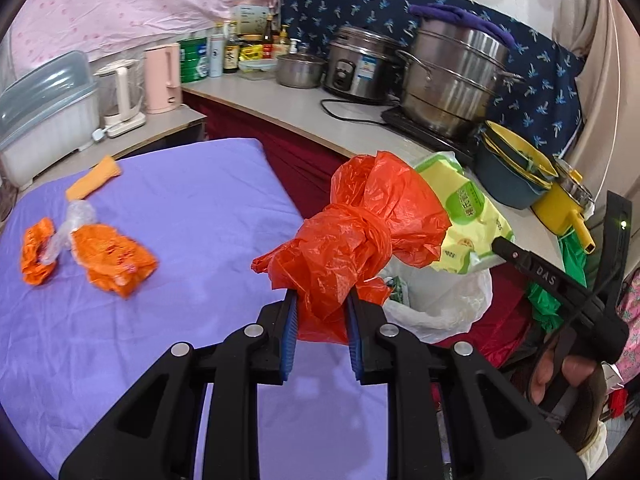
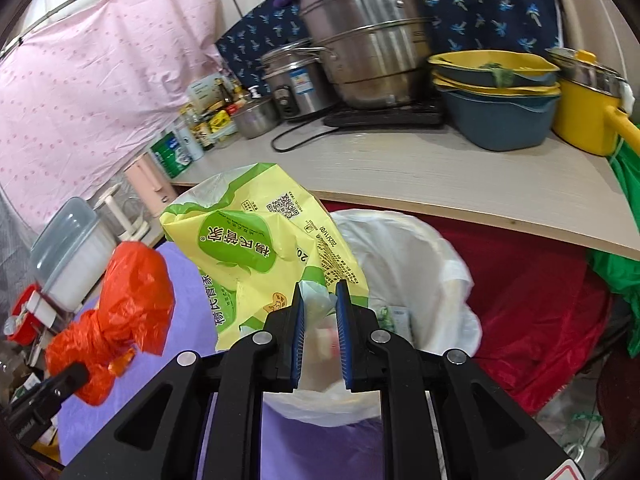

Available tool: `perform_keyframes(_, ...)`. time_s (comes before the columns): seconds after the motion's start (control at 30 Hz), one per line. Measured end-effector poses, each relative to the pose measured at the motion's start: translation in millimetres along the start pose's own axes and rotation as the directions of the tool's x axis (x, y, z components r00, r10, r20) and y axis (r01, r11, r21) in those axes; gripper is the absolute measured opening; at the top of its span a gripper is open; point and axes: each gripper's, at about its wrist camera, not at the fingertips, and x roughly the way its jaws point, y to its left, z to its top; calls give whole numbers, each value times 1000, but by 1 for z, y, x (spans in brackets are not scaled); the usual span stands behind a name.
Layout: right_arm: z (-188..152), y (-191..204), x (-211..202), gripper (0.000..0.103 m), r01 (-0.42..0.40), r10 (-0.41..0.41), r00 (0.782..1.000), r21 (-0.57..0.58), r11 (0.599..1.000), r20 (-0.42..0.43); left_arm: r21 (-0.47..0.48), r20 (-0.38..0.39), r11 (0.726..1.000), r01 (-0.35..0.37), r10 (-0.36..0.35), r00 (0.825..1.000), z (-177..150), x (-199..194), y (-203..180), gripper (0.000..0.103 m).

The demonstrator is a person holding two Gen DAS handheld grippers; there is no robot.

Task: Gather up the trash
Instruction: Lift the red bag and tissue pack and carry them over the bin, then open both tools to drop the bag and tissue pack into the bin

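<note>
Left tool (image 1: 322, 300) pinching knotted, crinkly red bag (image 1: 356, 232) above purple-clothed tabletop (image 1: 168, 208), right tool (image 2: 320, 292) nipping glossy yellow-green pouch (image 2: 256, 248) over white-lined bin (image 2: 420, 264); crumpled orange wrappers (image 1: 112, 258) lying on cloth.

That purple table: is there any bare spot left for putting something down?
Yes. The purple table is bare between the orange wrappers at its left and its right edge. The grey counter has a free strip along its front edge; behind it, pots, bowls and bottles crowd the wall.
</note>
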Motion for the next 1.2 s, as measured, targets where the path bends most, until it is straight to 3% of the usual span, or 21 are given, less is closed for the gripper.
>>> perform_keyframes(0.3, -3, -51, 5, 14, 71, -71, 997, 47, 996, -7, 45, -84, 998, 33, -29, 996, 7, 59, -49, 21)
perform_keyframes(0.47, -7, -61, 13, 14, 88, -87, 996, 57, 994, -22, 29, -122, 999, 44, -41, 992, 9, 86, -58, 21)
perform_keyframes(0.97, -11, -44, 31, 17, 55, -54, 997, 22, 998, -47, -10, -156, 1000, 23, -25, 987, 18, 121, -58, 22)
perform_keyframes(1.03, -12, -40, 36, 25, 38, -37, 997, 20, 999, -61, -9, -163, 999, 35, -36, 986, 18, 122, -60, 27)
perform_keyframes(1.17, -12, -36, 35, 30, 15, -13, 999, 28, 999, -52, -9, -148, 999, 42, -42, 988, 18, 118, -62, 61)
perform_keyframes(1.2, -12, -37, 33, 30, 12, -10, 999, 36, 999, -47, -13, -129, 999, 39, -40, 991, 19, 114, -62, 65)
